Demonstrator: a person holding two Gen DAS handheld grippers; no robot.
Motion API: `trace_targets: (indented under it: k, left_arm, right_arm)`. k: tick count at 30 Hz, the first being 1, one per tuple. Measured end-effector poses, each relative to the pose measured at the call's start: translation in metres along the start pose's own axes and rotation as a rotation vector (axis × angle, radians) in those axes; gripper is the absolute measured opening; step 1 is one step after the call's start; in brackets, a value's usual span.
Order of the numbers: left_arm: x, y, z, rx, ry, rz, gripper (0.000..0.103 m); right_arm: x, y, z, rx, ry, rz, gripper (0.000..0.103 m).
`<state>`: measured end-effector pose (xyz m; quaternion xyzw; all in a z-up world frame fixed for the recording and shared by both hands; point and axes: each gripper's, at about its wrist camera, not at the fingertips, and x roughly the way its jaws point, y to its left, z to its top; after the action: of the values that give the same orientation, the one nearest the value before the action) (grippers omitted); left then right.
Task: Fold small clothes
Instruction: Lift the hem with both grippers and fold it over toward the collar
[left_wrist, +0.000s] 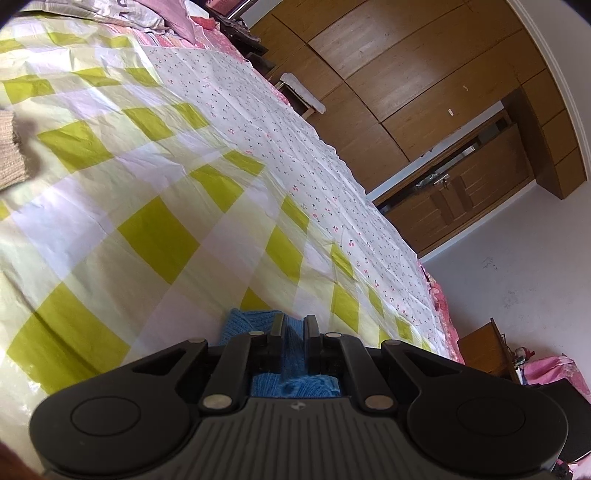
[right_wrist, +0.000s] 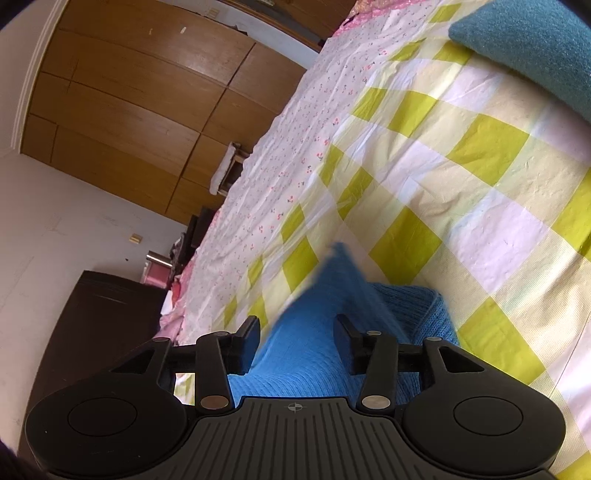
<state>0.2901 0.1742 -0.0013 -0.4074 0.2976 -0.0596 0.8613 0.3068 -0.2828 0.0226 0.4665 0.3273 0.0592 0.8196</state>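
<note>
Blue knit top (left_wrist: 291, 343) sits pinched between my left gripper (left_wrist: 294, 334) fingers; right gripper (right_wrist: 297, 332) fingers are spread, so I should lift slowly.

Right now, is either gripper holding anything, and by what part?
The left gripper is shut on the blue knit, pinching a fold of it. The right gripper is open, with knit between its fingers.

The blue sweater (right_wrist: 314, 343) is a ribbed, matt knit (blurred at its raised edge), the checked bedsheet (right_wrist: 461, 192) creased smooth cloth, the wardrobe (left_wrist: 406, 74) glossy wood, both grippers matt black plastic.
</note>
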Motion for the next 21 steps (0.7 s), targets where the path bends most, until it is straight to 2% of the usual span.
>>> trace_targets:
  k: [7, 12, 17, 19, 21]
  left_arm:
    - [-0.018, -0.007, 0.002, 0.061, -0.017, 0.012, 0.013]
    - [-0.037, -0.008, -0.018, 0.146, 0.030, 0.024, 0.014]
    - [-0.044, -0.007, -0.040, 0.197, 0.079, 0.045, 0.019]
    - [-0.044, -0.005, -0.046, 0.196, 0.088, 0.056, 0.020]
    - [-0.043, -0.003, -0.049, 0.179, 0.098, 0.058, 0.021]
  right_arm:
    - [-0.020, 0.008, -0.004, -0.085, -0.007, -0.030, 0.048]
    - [-0.044, 0.012, -0.026, -0.284, 0.005, -0.153, 0.048]
    - [-0.054, 0.007, -0.050, -0.412, 0.054, -0.255, 0.047]
    - [-0.052, 0.004, -0.056, -0.410, 0.087, -0.278, 0.043]
    - [-0.050, 0.001, -0.061, -0.402, 0.117, -0.284, 0.035]
